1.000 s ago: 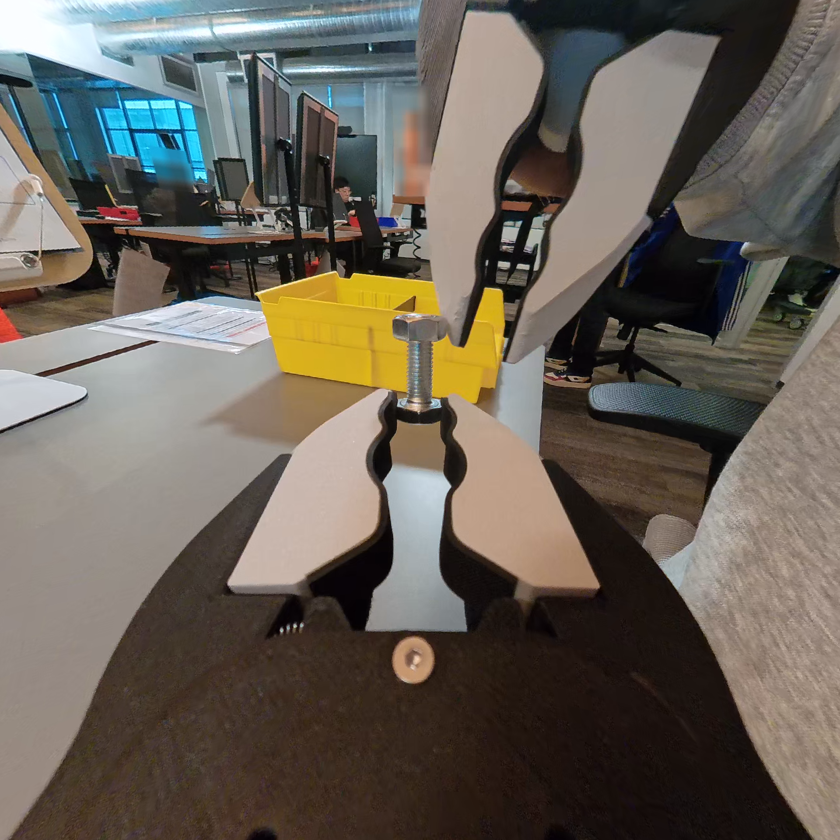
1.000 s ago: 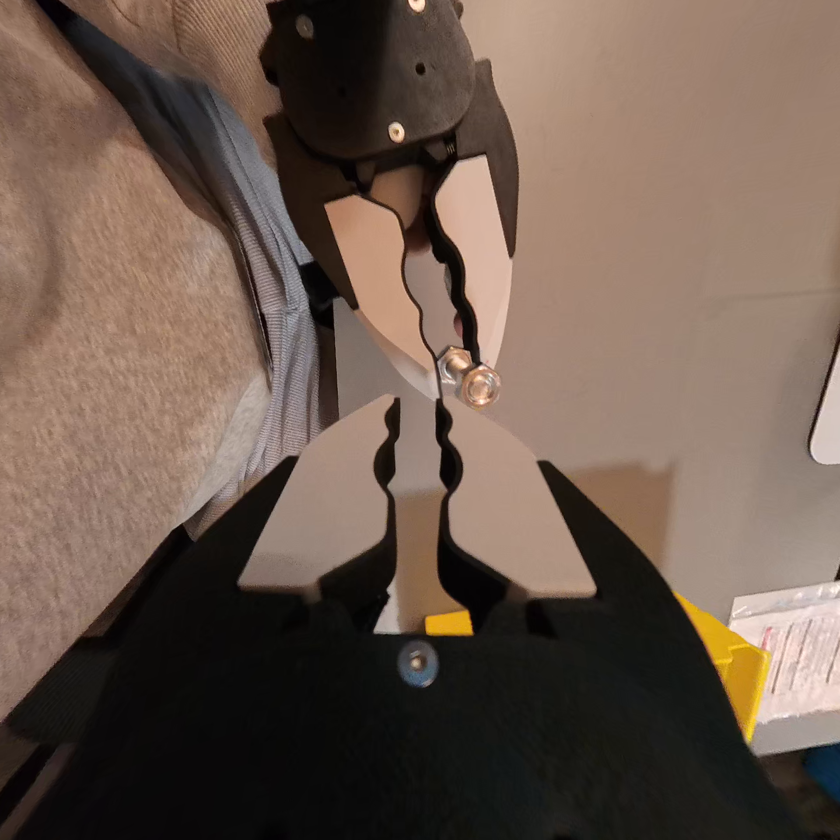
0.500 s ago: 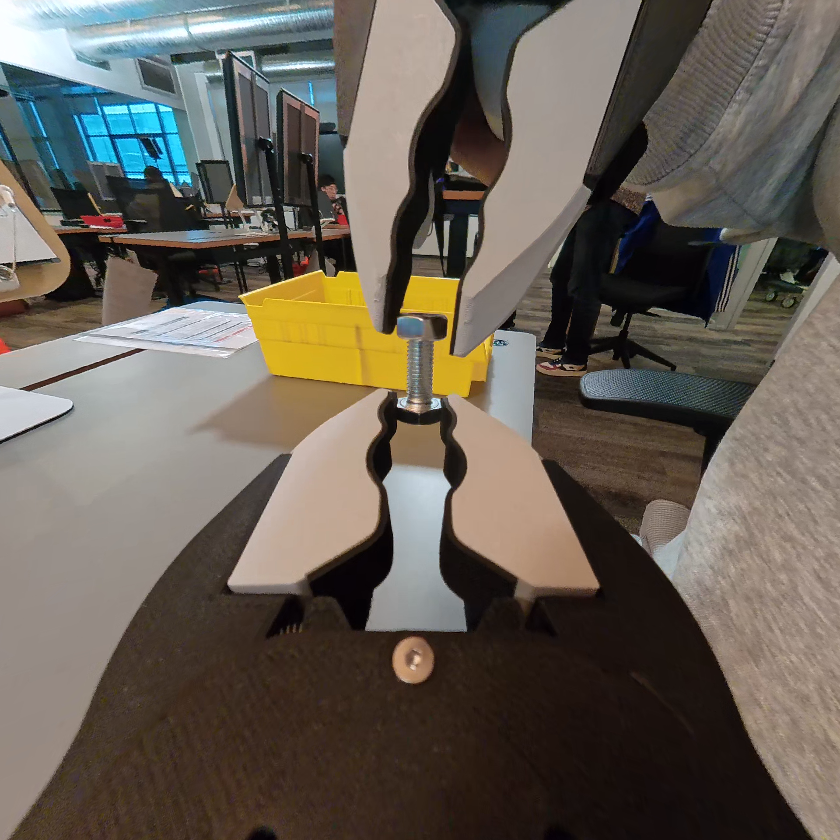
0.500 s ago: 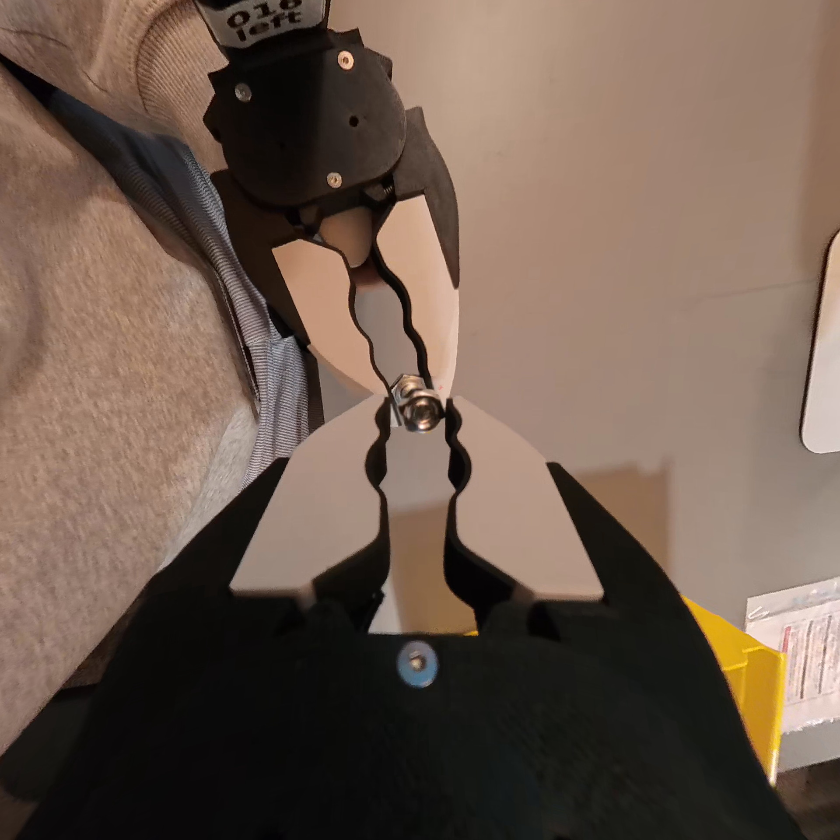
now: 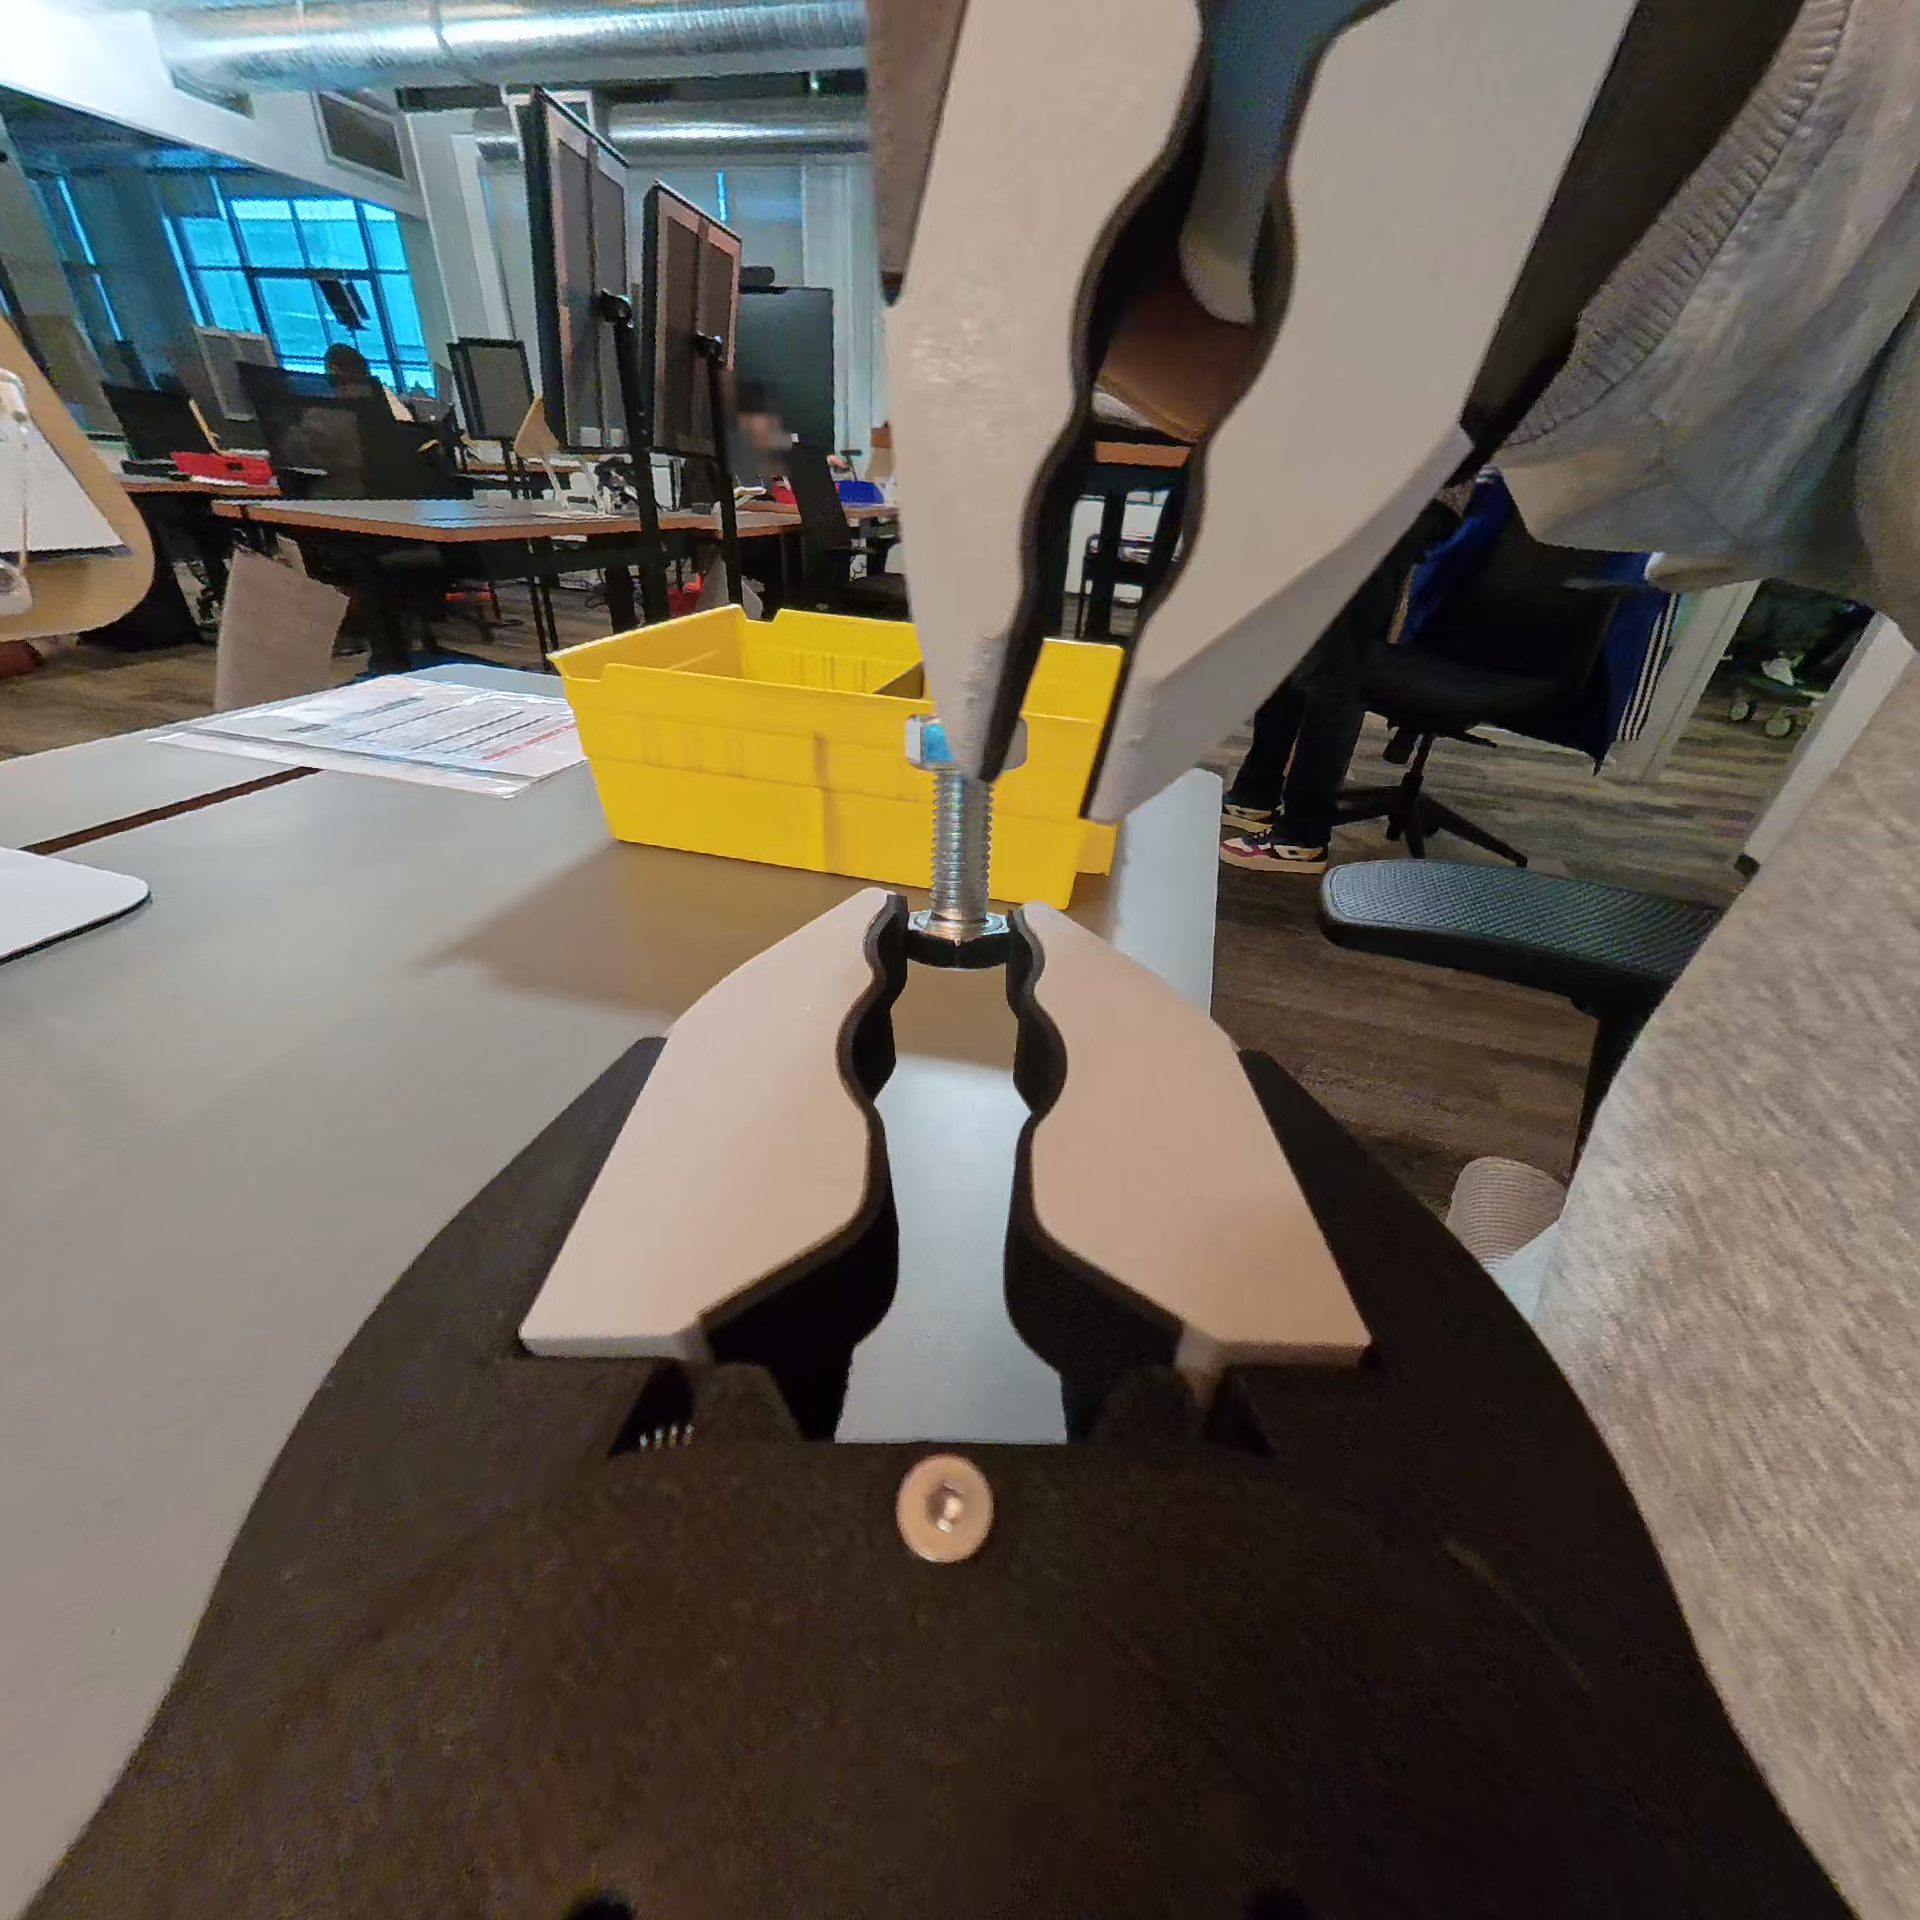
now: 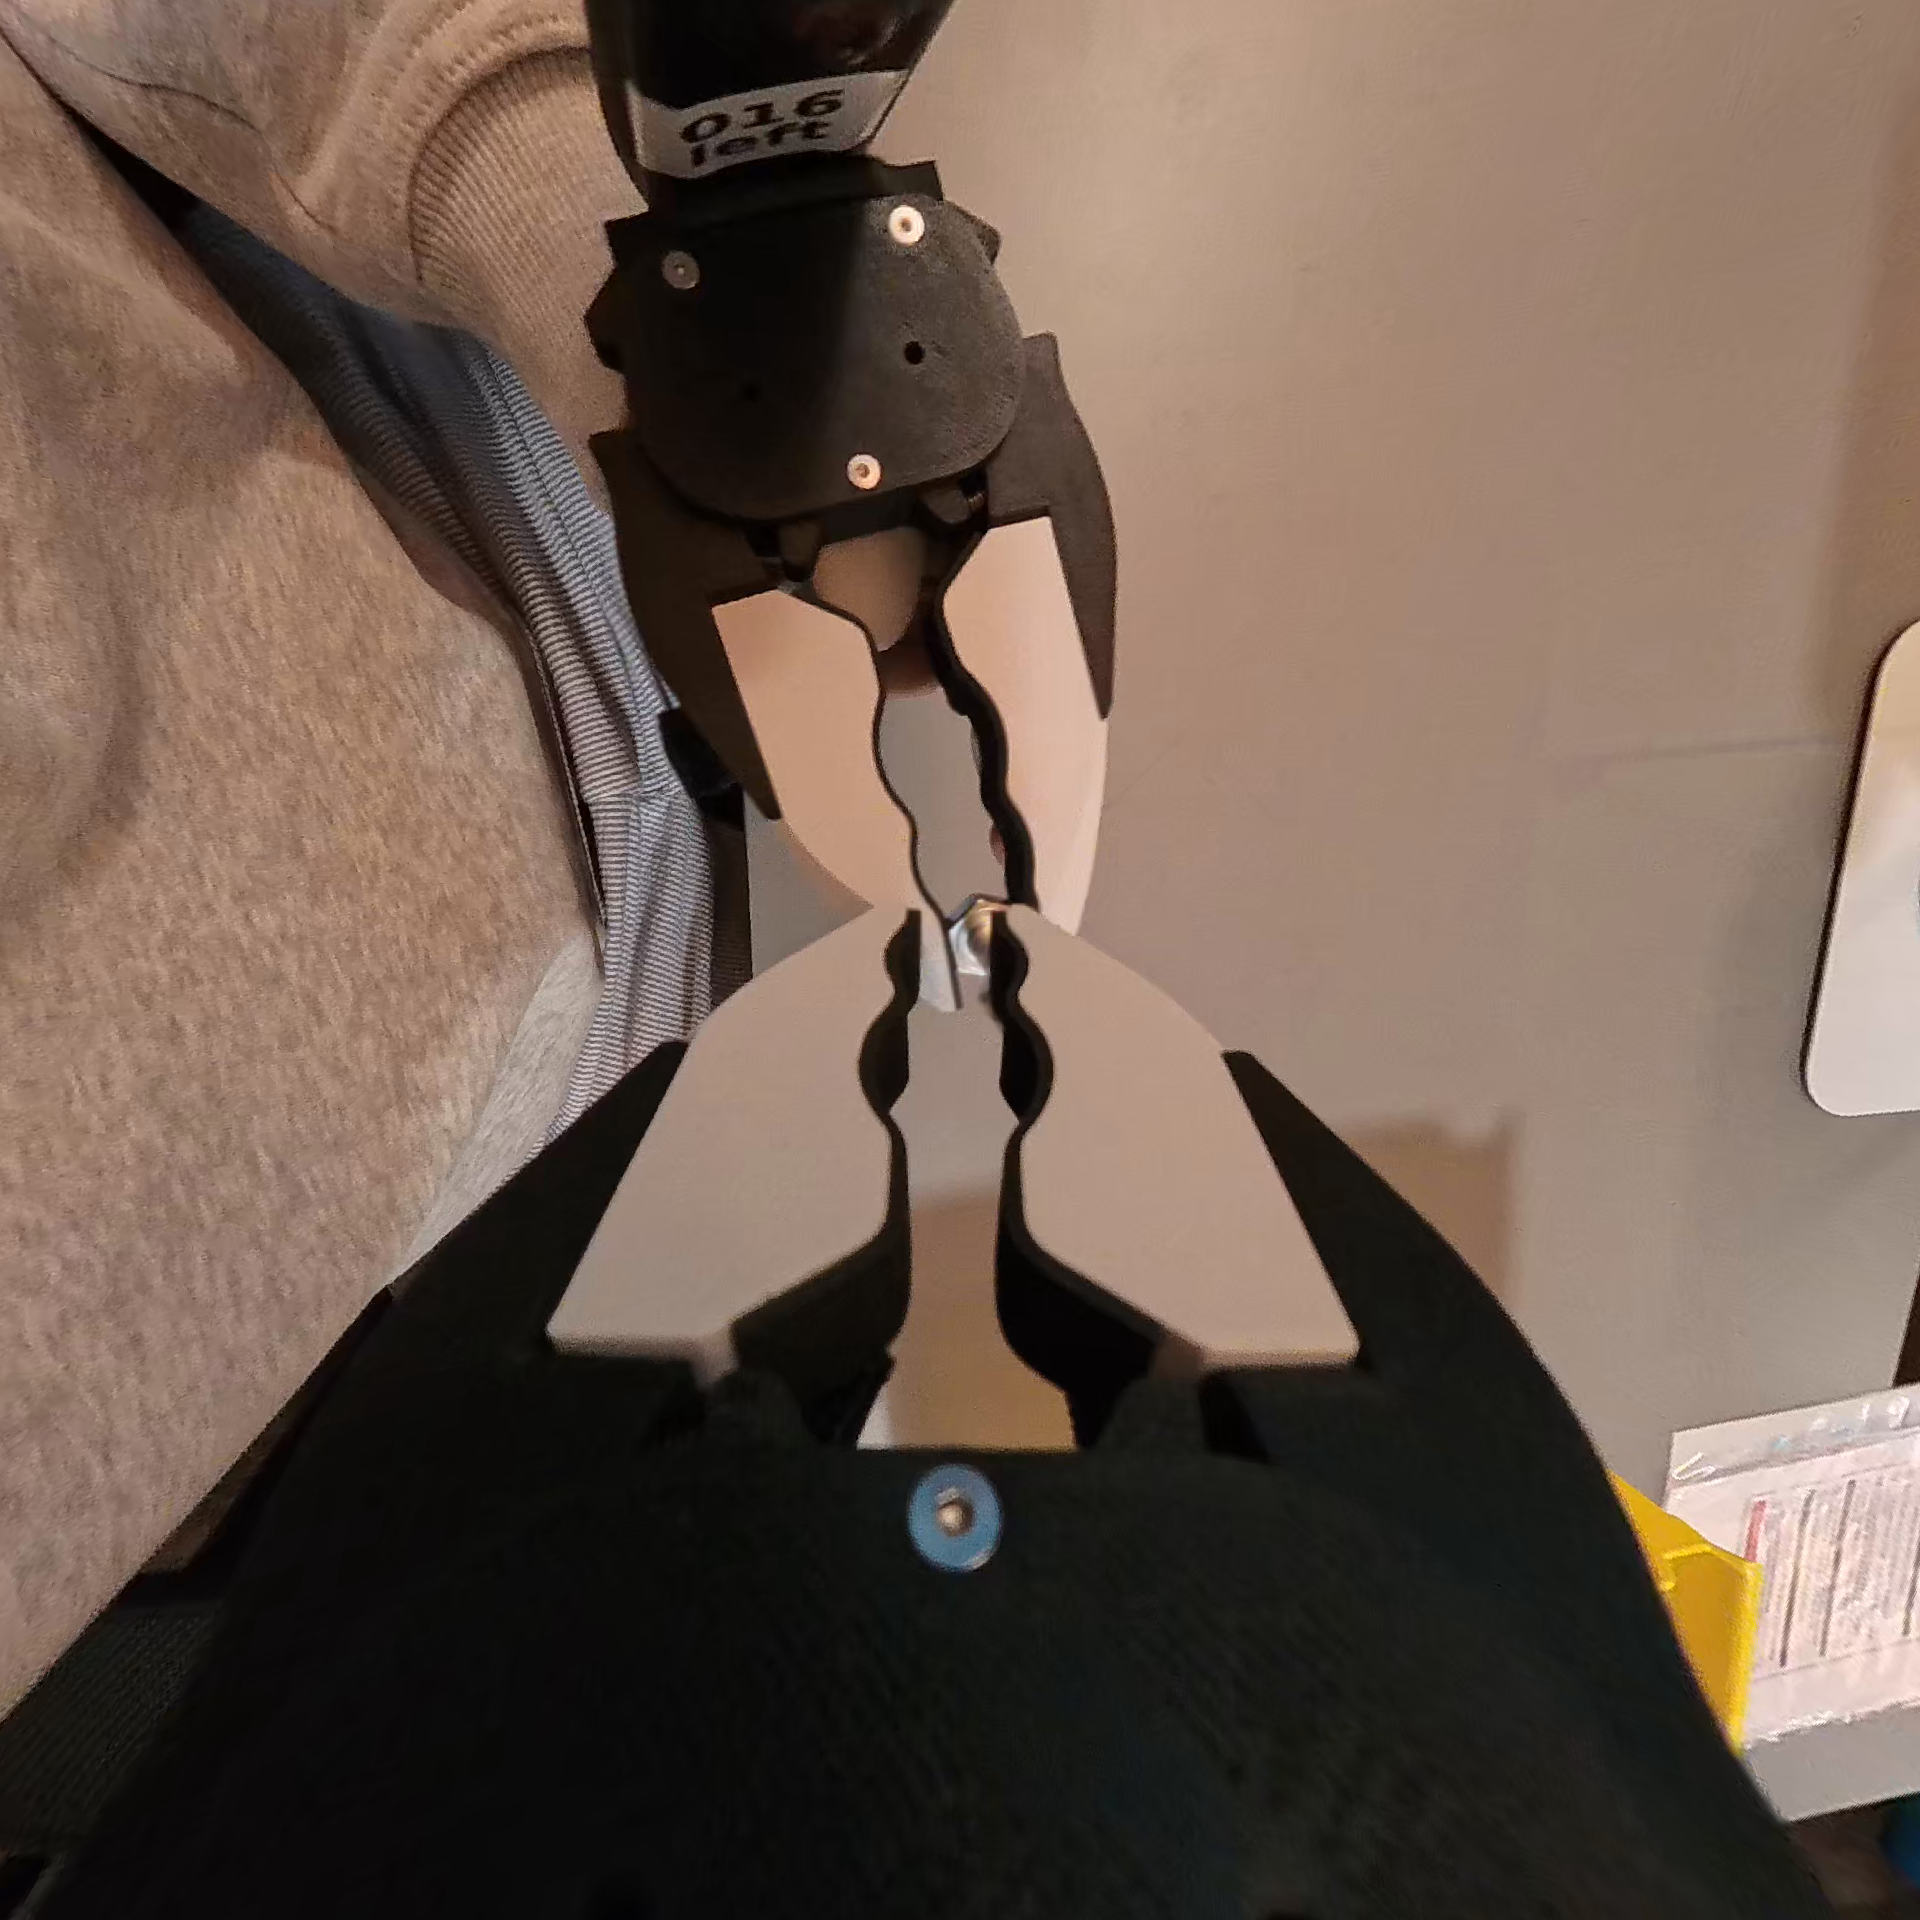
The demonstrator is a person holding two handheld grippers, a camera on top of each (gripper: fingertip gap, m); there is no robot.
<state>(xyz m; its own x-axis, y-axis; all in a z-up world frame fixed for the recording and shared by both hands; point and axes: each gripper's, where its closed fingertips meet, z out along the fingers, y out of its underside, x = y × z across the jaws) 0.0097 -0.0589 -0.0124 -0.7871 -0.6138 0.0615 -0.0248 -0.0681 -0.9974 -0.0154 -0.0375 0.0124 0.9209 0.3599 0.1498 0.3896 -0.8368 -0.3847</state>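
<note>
**Two grippers on one bolt**

Left gripper [image 5: 954, 930] has its fingertips clamped on a nut [image 5: 954, 923] threaded onto a silver bolt [image 5: 960, 831], which stands upright out of the tips with its hex head at the top. Right gripper [image 6: 954, 940] comes down from above, tips pointing at the bolt head; in the left wrist view one of its fingertips [image 5: 982, 696] lies against the head while the other finger stands off to the side. In the right wrist view the head sits in the narrow gap between the two tips, but whether both press on it I cannot tell.

Both grippers hang over a grey table [image 5: 312, 987], near its edge. Just behind the bolt sits a yellow bin [image 5: 727, 769] with dividers inside, and beside it lies a printed sheet in a clear sleeve [image 5: 395, 722]. A grey sweater sleeve [image 5: 1766, 1351] fills the right side of the left wrist view. A white rounded pad [image 6: 1870, 883] lies farther along the table.
</note>
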